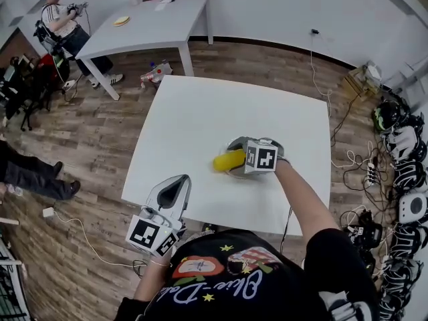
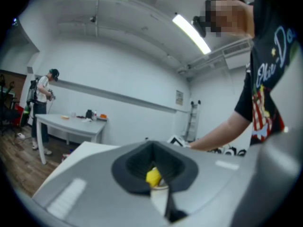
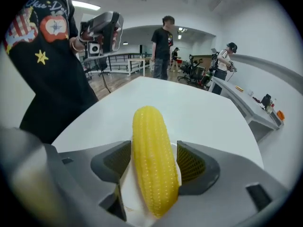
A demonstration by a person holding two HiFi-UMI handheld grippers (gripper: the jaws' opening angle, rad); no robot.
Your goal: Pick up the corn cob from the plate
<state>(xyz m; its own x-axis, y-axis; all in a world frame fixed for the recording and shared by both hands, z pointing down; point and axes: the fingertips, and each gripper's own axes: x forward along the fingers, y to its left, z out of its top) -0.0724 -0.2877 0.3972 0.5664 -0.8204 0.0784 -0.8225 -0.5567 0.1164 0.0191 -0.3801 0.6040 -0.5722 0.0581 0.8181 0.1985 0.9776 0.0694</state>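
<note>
A yellow corn cob (image 1: pixel 227 160) (image 3: pixel 152 160) lies on a small white plate (image 3: pixel 126 193) near the right front of the white table (image 1: pixel 200 112). My right gripper (image 1: pixel 235 156) (image 3: pixel 154 163) points steeply down over it. Its jaws stand wide, one on each side of the cob, and the mesh pads (image 3: pixel 191 162) do not press on it. My left gripper (image 1: pixel 176 187) (image 3: pixel 105 25) is held level off the table's near left corner with its jaws together and nothing in them. Through its notch in the left gripper view the corn cob (image 2: pixel 153 176) shows far off.
A second white table (image 1: pixel 144 25) with small items stands at the back left, with a person (image 1: pixel 63 22) seated beside it. Cables, a power strip and headsets (image 1: pixel 401 159) lie on the wooden floor at the right. More people stand in the room beyond.
</note>
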